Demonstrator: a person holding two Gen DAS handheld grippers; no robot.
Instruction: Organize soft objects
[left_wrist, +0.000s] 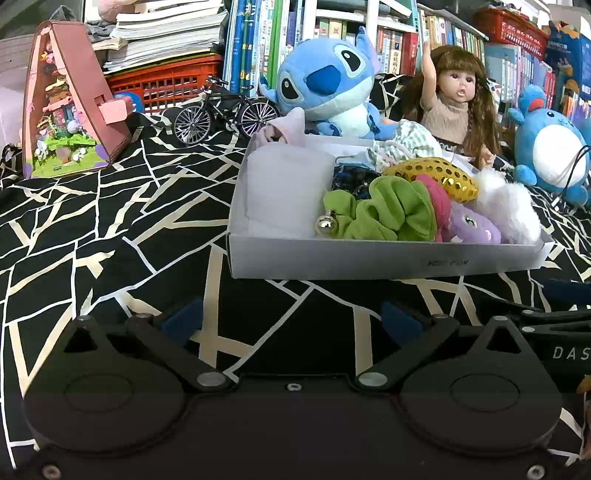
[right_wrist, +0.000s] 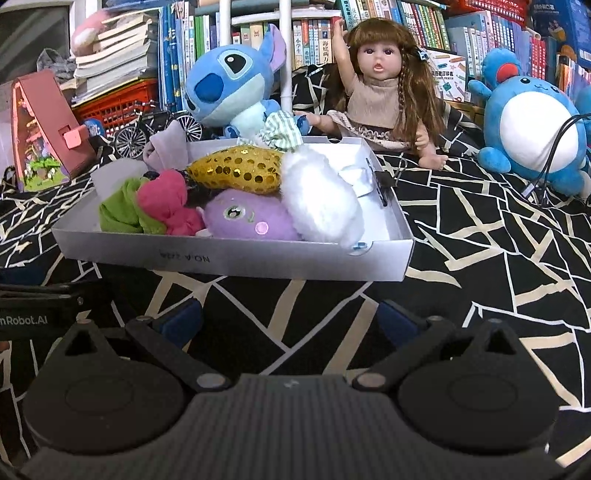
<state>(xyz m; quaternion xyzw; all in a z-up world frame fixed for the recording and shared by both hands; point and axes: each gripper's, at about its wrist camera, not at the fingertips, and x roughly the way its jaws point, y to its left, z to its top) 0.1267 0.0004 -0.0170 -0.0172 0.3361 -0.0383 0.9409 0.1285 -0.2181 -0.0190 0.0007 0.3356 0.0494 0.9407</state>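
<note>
Both tools sit low over the black patterned cloth (left_wrist: 110, 229), just short of the white box (left_wrist: 384, 262). The left tool (left_wrist: 291, 321) and the right tool (right_wrist: 290, 319) each have their blue pads spread wide with nothing between them. The soft things are already heaped in the box: a green scrunchie (left_wrist: 388, 214) with a small metal bell at the front, a pink piece (right_wrist: 166, 201), a purple plush (right_wrist: 247, 219), a gold sequin pouch (right_wrist: 240, 168), white fluff (right_wrist: 321, 201) and a checked scrunchie (right_wrist: 280, 131) at the back. The pile leans toward the right half; the left half holds only pale folded material. The risk, as I judge it, is in reaching into a crowded heap: wide pads may snag two items at once, or drag the light cardboard box across the cloth. The white fluff rides against the near wall and could spill over it if nudged. A binder clip (right_wrist: 388, 177) on the far right wall could catch a finger. Stitch (left_wrist: 325, 81) and the doll (right_wrist: 380, 96) sit just behind, easily toppled by an overreach.
</note>
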